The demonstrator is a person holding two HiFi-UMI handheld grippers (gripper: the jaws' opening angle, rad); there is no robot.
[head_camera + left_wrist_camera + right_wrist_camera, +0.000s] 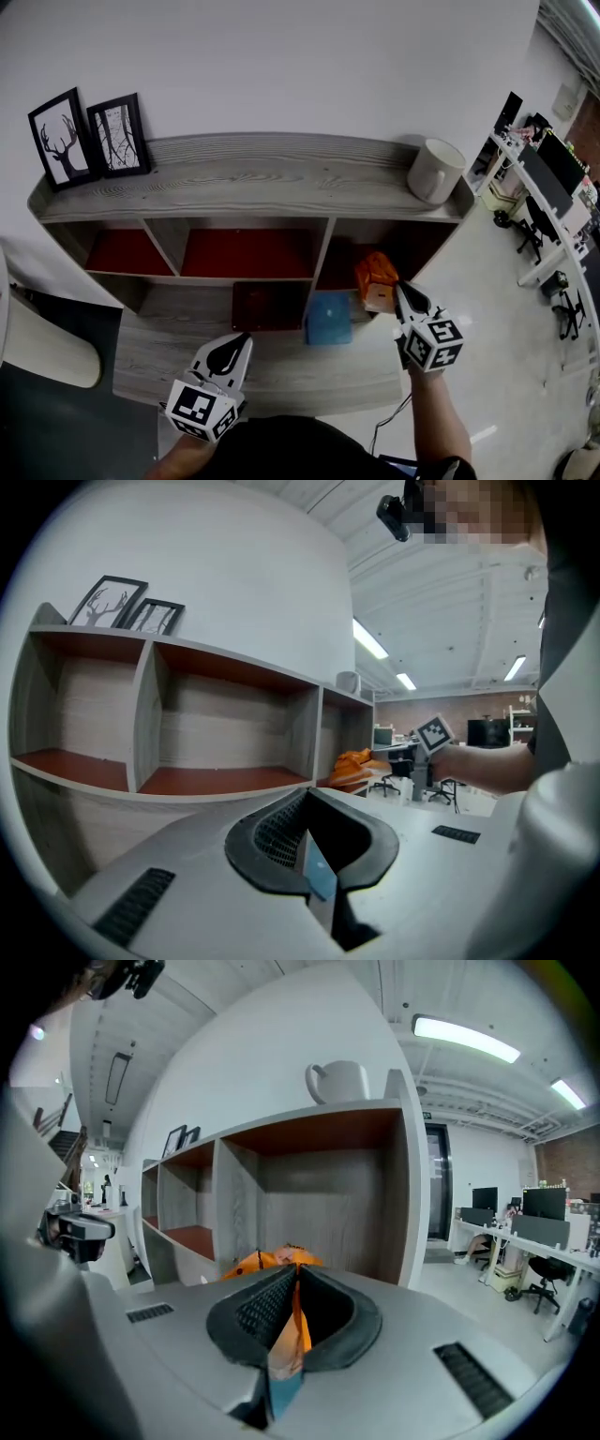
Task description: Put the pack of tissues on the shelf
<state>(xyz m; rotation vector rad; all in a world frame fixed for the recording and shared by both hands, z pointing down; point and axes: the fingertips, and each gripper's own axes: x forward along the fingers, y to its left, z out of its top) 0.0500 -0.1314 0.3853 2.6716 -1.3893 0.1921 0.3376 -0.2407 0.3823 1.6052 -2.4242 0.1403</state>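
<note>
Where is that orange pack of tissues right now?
Head view, right side: the orange pack is pinched in the right gripper, in front of the right-hand compartment of the shelf, up and right of the blue box.

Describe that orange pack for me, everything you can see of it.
The pack is bright orange with a paler patch on one face, and looks like soft, crinkled plastic wrap. The right hand-held gripper is shut on a thin edge of it and holds it at the mouth of the shelf's right compartment. Whether its underside touches the shelf I cannot tell. A blue item lies apart from it, to its left in the head view.
</note>
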